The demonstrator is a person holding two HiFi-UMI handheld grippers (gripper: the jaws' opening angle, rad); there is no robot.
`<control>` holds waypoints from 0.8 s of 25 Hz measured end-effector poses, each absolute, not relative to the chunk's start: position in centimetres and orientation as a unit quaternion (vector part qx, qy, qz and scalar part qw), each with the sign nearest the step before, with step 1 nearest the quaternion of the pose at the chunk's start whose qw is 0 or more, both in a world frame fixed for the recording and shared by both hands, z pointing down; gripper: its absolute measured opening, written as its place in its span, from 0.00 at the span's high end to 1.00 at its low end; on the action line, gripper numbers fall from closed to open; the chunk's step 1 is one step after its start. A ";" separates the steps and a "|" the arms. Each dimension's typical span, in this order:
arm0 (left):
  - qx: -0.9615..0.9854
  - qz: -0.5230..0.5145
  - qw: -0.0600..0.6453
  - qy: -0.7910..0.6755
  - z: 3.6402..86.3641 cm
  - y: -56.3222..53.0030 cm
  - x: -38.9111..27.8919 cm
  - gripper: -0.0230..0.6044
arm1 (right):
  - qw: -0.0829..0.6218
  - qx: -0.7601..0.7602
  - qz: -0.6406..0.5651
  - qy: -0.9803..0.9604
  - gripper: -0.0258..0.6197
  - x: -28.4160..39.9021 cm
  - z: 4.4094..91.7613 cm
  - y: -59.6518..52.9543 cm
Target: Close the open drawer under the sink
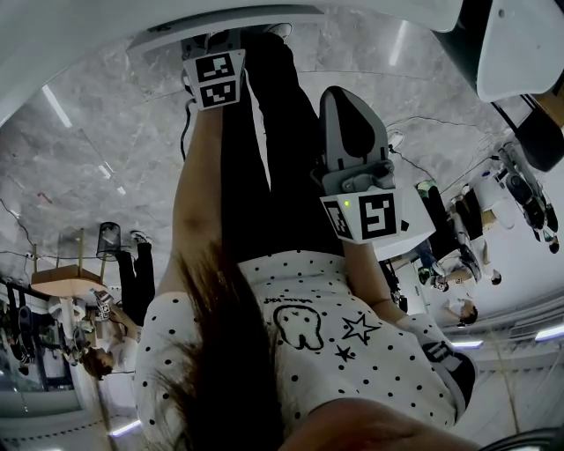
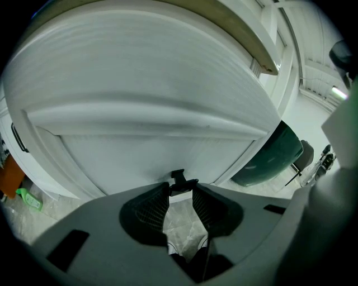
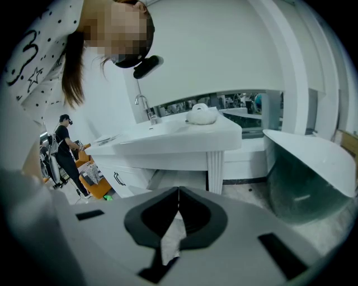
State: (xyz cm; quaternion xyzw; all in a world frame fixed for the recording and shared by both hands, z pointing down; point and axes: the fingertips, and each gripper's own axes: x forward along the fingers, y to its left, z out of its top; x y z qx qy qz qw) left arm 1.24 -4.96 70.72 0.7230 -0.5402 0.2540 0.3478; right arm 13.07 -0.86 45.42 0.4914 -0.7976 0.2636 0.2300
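**A:** Head view first. What's there?

**B:** The camera looks down the person's own body: a dotted white shirt (image 1: 352, 352), black trousers (image 1: 264, 158) and grey marble floor (image 1: 106, 176). The left gripper (image 1: 214, 48) is at the top of the picture, just under a white edge (image 1: 229, 19). The right gripper (image 1: 351, 123) hangs lower, beside the trousers and well apart from the left one.

**A:** And the left gripper view?

**B:** A broad white panel fills it, which I take for the drawer front (image 2: 151, 151), with 1 raised ridge running across it. The left gripper (image 2: 180, 187) has its jaws a narrow gap apart. A small black piece (image 2: 179, 180) sits between the tips, touched by both, at the panel's lower edge. I can't tell whether it is a handle. Marble floor shows through the gap. A black handle (image 2: 18, 137) sits on the cabinet at far left, and a dark green tub (image 2: 268, 159) is at right.

**A:** And the right gripper view?

**B:** The right gripper (image 3: 178, 192) has its 2 jaws pressed together, tips meeting, with nothing between them. Beyond them stands the white sink counter (image 3: 168, 142), with a faucet (image 3: 144, 106) and a white rounded object (image 3: 201, 114) on top. Below the counter are white cabinet fronts, and 1 has a black handle. From here I can't tell how far the drawer stands out. The tub is at right. A second person in black (image 3: 64, 148) stands at far left, beside something orange (image 3: 92, 181).
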 end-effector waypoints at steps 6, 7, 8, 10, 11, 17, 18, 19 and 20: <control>0.723 0.251 0.349 -0.542 70.7 -5.6 1.0 0.75 | 0.230 0.491 0.265 -0.797 0.94 12.8 45.5 -1.0; 0.723 0.251 0.349 -0.542 70.7 -5.6 1.0 0.75 | 0.230 0.491 0.266 -0.797 0.94 12.8 45.6 -1.1; 0.723 0.250 0.349 -0.541 70.8 -5.6 1.1 0.75 | 0.231 0.491 0.266 -0.797 0.94 12.9 45.6 -1.1; 0.723 0.251 0.349 -0.541 70.9 -5.6 1.1 0.75 | 0.231 0.492 0.266 -0.796 0.94 13.0 45.7 -1.0; 0.723 0.251 0.348 -0.542 70.9 -5.7 1.1 0.75 | 0.231 0.492 0.266 -0.796 0.94 13.0 45.8 -1.0; 0.723 0.252 0.348 -0.541 71.0 -5.7 1.2 0.75 | 0.230 0.494 0.268 -0.794 0.94 13.1 45.9 -1.0; 0.723 0.252 0.348 -0.541 71.0 -5.8 1.2 0.75 | 0.230 0.495 0.268 -0.794 0.94 13.1 45.9 -1.0; 0.723 0.252 0.348 -0.541 71.0 -5.8 1.2 0.75 | 0.230 0.495 0.268 -0.794 0.94 13.1 46.0 -1.0; 0.724 0.252 0.348 -0.540 71.1 -5.8 1.3 0.75 | 0.230 0.496 0.268 -0.793 0.94 13.1 46.0 -1.0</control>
